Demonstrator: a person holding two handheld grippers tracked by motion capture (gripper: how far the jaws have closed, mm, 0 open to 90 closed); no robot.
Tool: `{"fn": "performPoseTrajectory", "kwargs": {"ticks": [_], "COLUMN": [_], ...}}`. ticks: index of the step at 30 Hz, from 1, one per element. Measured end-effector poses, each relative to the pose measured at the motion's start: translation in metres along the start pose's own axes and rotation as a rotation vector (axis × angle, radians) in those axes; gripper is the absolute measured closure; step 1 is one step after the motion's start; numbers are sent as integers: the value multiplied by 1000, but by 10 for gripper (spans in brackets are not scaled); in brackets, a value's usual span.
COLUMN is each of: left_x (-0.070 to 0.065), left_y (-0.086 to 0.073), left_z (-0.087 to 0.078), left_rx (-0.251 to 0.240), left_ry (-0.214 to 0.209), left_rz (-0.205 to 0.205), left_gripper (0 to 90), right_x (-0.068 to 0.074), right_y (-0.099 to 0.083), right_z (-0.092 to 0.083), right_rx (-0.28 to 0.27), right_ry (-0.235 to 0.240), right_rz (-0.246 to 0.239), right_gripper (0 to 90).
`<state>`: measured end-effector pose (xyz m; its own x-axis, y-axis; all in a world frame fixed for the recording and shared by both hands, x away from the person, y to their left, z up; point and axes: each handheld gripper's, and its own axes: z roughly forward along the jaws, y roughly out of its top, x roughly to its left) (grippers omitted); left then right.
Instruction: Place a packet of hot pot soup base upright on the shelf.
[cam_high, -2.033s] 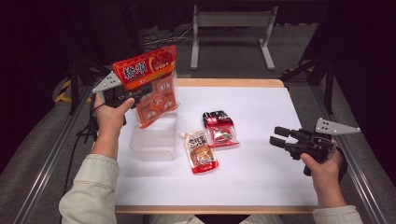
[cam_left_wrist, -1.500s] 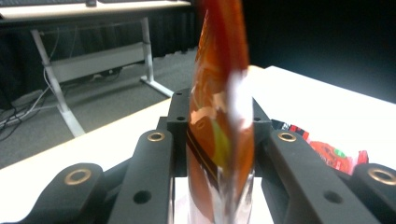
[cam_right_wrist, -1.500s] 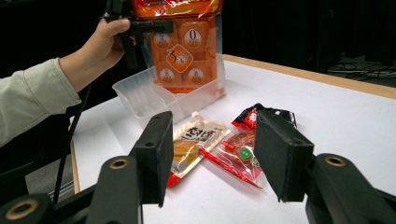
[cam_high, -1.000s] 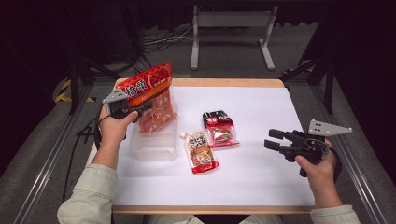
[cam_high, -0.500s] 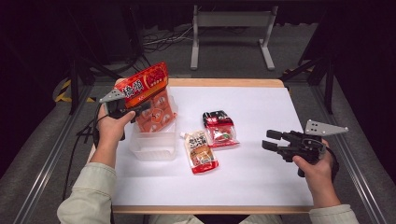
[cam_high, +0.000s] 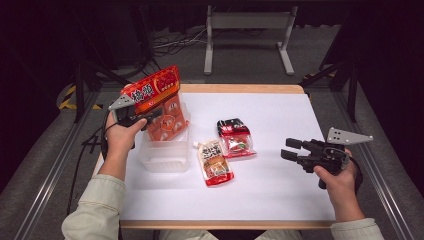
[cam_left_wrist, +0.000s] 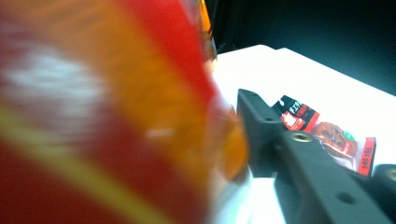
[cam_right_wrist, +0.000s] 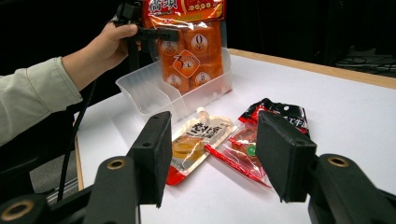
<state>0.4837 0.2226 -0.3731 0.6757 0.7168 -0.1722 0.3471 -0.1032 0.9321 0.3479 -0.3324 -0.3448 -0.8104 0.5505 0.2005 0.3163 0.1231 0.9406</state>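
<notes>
A large orange-red snack bag (cam_high: 160, 102) stands tilted with its lower end inside a clear plastic bin (cam_high: 162, 159) at the table's left. My left gripper (cam_high: 145, 118) sits at the bag's upper part; its jaws have just been opening, with the bag (cam_left_wrist: 116, 116) still between them, beside one black finger (cam_left_wrist: 280, 144). My right gripper (cam_high: 292, 149) hovers open and empty over the table's right side, pointing left. Past its jaws (cam_right_wrist: 212, 140) lie a cream-and-red pouch (cam_right_wrist: 196, 140) and a black-and-red packet (cam_right_wrist: 268, 133).
The pouch (cam_high: 215, 162) and the packet (cam_high: 236, 137) lie side by side mid-table on the white sheet (cam_high: 280, 200). Dark floor, cables and a metal stand (cam_high: 247, 25) lie beyond the table's far edge.
The left gripper has lowered the orange bag from above the bin until its bottom rests inside. The right gripper has drifted slightly left and down.
</notes>
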Motion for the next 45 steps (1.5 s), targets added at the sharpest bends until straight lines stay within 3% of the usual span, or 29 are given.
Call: {"fn": "performPoseTrajectory", "kwargs": {"ticks": [5,9,11,15,20,25,30,33,36,42,45], "left_x": [-1,-2,-4,-8,-17,-30,-49,-59,-64,-69,-68], "left_y": [0,-4,-6,-9,-14,-18,-29,-33,-36,-41,-41], "left_z": [-1,-4,-8,-16,-40,-57,-74,-86,-93,-93,-95], "left_rx": [9,27,30,21,10,-17,-28,-55,-39,12,13], "left_ry": [29,54,69,93,142,127,84,85,66,57,50], "left_rz": [-22,-37,-24,-11,17,36,42,31,22,52,36], "left_gripper": [247,128,96,96,88,86,82,121,120,116,109], "right_x": [1,1,1,1,2,2,0,-1,-2,-3,-6], "right_y": [0,1,1,1,1,1,0,-1,-2,-3,0], "right_z": [1,-1,-1,-2,-2,-1,3,4,6,15,25], "right_rx": [4,-7,-8,-8,-7,0,10,15,18,33,34], "right_ry": [1,-4,-5,-8,-15,-22,-35,-45,-53,-49,-44], "right_rz": [-5,-8,-9,-8,-16,-24,-31,-36,-37,-43,-39], "right_gripper": [464,459,458,460,456,451,435,426,420,418,419]}}
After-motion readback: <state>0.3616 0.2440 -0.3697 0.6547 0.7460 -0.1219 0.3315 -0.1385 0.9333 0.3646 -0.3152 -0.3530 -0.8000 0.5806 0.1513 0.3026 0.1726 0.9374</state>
